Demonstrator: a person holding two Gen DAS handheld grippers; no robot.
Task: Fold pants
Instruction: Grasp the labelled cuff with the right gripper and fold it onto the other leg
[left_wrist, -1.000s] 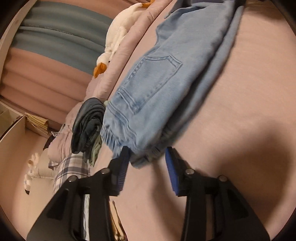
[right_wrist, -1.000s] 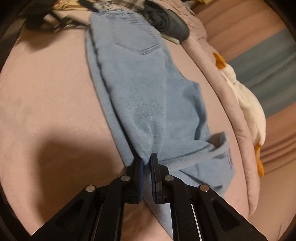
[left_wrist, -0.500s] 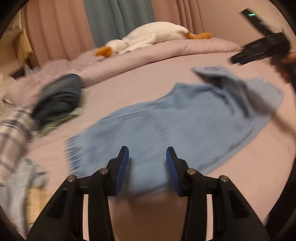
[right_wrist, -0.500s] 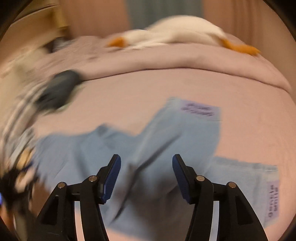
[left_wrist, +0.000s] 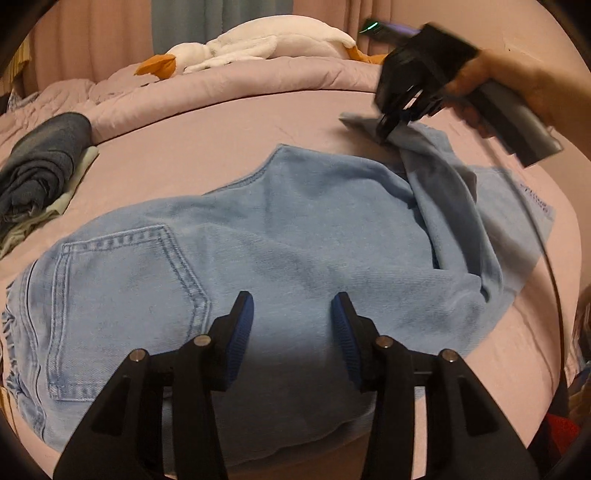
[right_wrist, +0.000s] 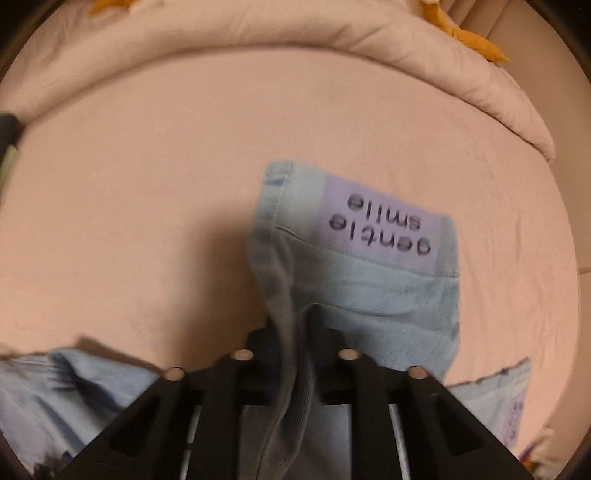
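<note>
Light blue denim pants (left_wrist: 280, 236) lie flat on the pink bed, back pocket at the left, legs running right. My left gripper (left_wrist: 291, 314) is open and empty, hovering over the middle of the pants. My right gripper (right_wrist: 293, 332) is shut on the pants' upper leg near its cuff (right_wrist: 354, 243), which carries a purple "gentle smile" label, and holds it lifted off the bed. In the left wrist view the right gripper (left_wrist: 388, 127) sits at the far right, pinching that leg.
A rolled dark garment (left_wrist: 40, 166) lies on the bed at the left. A white plush goose (left_wrist: 258, 40) rests on the rolled pink duvet (left_wrist: 221, 85) along the back. Bare pink sheet (right_wrist: 129, 184) stretches beyond the cuff.
My right gripper opened, swung round and has shut on the upper leg near the cuff, lifting it. My left gripper has left the waistband and now hovers open over the middle of the pants.
</note>
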